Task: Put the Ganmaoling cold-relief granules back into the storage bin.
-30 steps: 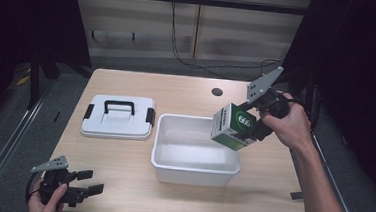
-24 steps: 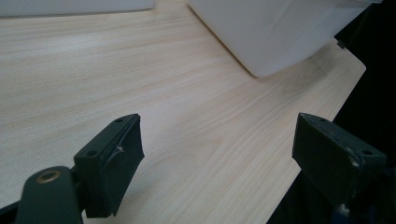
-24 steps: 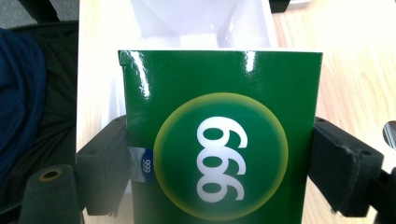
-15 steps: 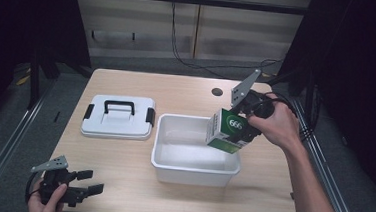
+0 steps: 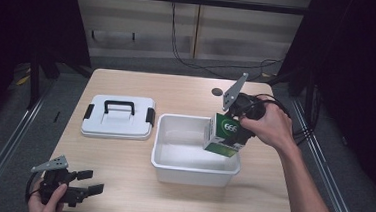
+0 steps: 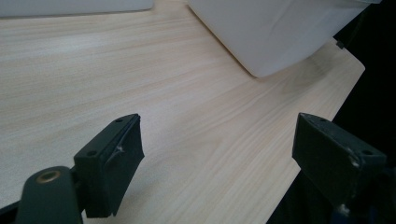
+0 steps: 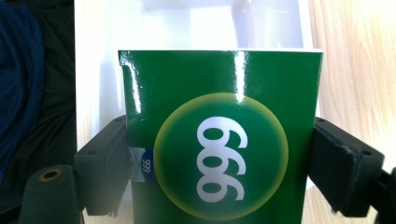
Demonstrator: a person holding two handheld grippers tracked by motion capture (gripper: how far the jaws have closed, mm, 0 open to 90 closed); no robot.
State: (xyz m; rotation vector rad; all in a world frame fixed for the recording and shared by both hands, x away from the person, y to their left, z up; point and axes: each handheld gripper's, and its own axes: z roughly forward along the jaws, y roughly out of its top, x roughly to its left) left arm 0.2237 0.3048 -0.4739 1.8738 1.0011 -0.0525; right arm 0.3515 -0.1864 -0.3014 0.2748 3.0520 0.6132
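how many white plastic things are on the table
2: the open white tub at the middle-right, and the white lid with a black handle lying flat to its left.

Parted jaws, wooden table, white tub

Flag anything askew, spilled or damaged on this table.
Nothing spilled or damaged. The green box hangs tilted over the white bin, clamped in the right gripper. The bin's lid lies flat beside it.
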